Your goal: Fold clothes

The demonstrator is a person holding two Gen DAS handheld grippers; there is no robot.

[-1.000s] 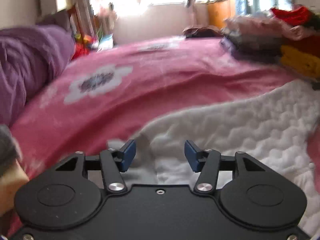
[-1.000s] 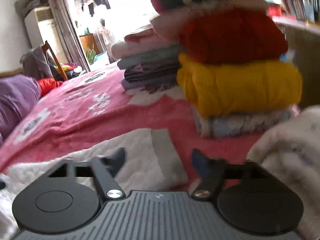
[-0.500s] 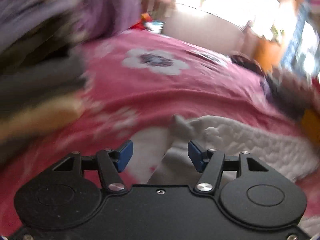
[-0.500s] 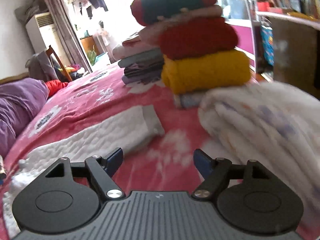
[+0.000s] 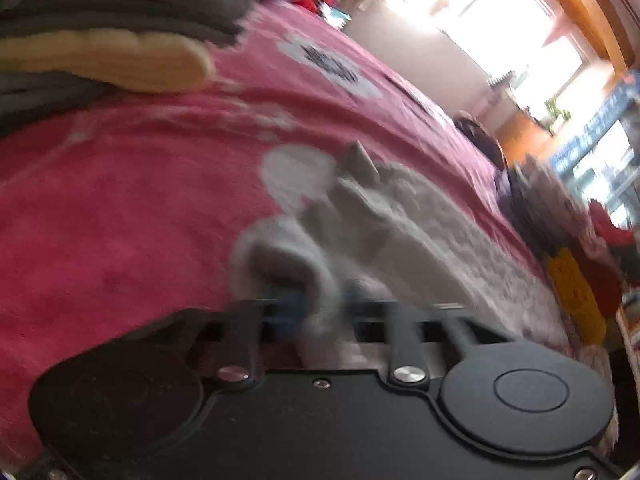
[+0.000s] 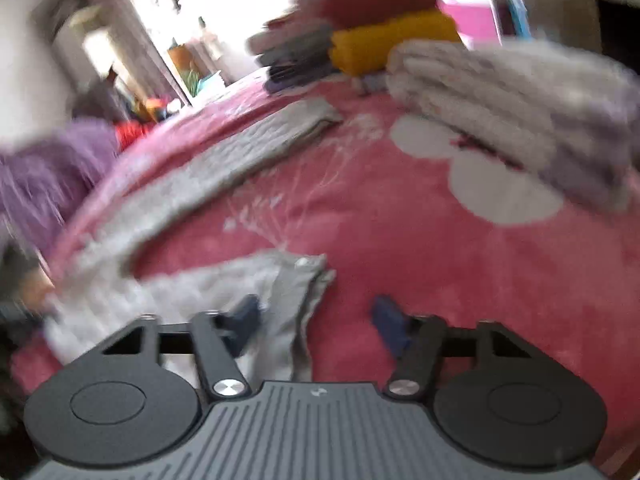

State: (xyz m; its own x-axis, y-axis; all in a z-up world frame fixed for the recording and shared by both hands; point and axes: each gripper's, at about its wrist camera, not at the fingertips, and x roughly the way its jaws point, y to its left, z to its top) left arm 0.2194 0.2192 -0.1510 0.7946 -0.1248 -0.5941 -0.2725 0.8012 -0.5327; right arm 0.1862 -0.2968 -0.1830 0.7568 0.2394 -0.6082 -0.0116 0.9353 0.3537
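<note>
Right wrist view, folded stack (image 6: pixel 384 36) beyond white garment (image 6: pixel 248 148), pink bedspread (image 6: pixel 400 232).

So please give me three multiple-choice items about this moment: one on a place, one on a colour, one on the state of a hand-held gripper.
1. Where does the white quilted garment lie?
A. on the pink bedspread
B. on a chair
C. on the floor

2. What colour is the folded piece under the red one in the far stack?
A. green
B. yellow
C. black

3. How is the right hand-held gripper?
A. shut on cloth
B. out of view
C. open

Answers: 1 A, the garment is spread across the bedspread. 2 B, the yellow folded piece sits under the red. 3 C, its blue fingers stand wide apart over the garment's edge.
</note>
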